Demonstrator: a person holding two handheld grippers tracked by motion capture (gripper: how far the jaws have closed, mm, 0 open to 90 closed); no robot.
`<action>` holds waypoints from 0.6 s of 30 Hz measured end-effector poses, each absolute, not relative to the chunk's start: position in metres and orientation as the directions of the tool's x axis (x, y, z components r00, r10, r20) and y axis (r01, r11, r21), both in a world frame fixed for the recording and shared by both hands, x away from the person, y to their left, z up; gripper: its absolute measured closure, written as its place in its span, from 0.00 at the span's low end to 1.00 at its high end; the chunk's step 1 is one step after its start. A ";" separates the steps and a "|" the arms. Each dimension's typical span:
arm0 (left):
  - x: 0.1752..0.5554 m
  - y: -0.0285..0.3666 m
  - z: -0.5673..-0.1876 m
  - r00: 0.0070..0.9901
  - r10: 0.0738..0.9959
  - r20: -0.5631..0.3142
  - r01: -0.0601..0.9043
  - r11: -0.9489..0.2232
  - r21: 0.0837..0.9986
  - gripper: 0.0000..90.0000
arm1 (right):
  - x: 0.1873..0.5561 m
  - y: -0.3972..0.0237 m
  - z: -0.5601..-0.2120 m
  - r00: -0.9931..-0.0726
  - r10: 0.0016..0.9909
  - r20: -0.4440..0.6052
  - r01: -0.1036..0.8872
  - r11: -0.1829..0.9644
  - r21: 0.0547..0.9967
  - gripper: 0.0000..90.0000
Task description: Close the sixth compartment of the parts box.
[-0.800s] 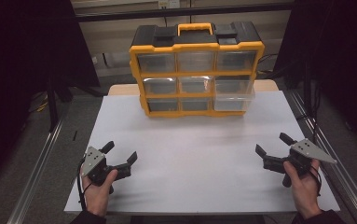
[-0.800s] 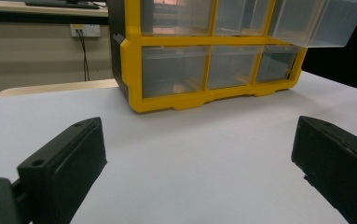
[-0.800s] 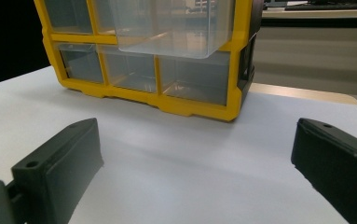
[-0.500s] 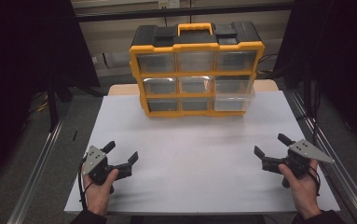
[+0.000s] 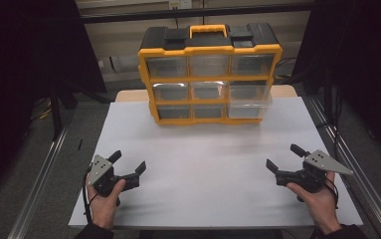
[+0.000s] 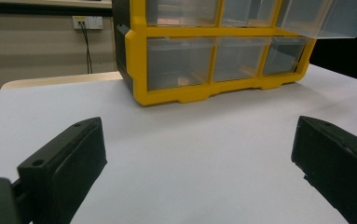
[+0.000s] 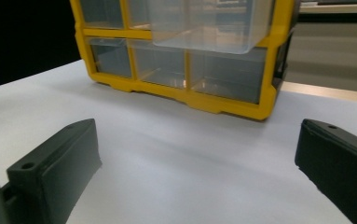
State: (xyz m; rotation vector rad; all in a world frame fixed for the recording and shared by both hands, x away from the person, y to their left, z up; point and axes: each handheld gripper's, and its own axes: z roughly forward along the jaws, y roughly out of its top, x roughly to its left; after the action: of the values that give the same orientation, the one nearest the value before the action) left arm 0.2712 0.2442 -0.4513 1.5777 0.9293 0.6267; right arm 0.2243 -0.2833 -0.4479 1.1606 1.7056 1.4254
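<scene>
A yellow and black drawer organizer (image 5: 210, 74) with clear drawers stands at the back of the white table (image 5: 208, 149). Its middle-right drawer (image 5: 250, 94) is pulled partly out, seen also as the drawer (image 6: 325, 18) in the left gripper view and the drawer (image 7: 209, 23) in the right gripper view. My left gripper (image 5: 128, 162) rests near the front left edge, open and with nothing between its jaws. My right gripper (image 5: 285, 158) sits near the front right edge, open and holding nothing. Both point toward the organizer (image 6: 213, 51) (image 7: 181, 60).
Metal rails run along both sides of the table, such as the left rail (image 5: 39, 184). A wall with a power socket (image 6: 85, 22) lies behind. Dark space flanks the table on both sides.
</scene>
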 end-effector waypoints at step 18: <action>0.271 0.242 -0.453 0.525 0.843 -0.115 0.238 -0.015 0.971 0.03 | 0.233 -0.267 -0.434 -0.507 0.859 0.066 0.198 0.042 0.979 0.05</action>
State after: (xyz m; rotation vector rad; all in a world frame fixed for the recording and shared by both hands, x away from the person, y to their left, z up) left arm 0.2709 0.2423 -0.4533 1.5519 0.9591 0.6224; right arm 0.2331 -0.2667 -0.4340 1.0673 1.7574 1.5034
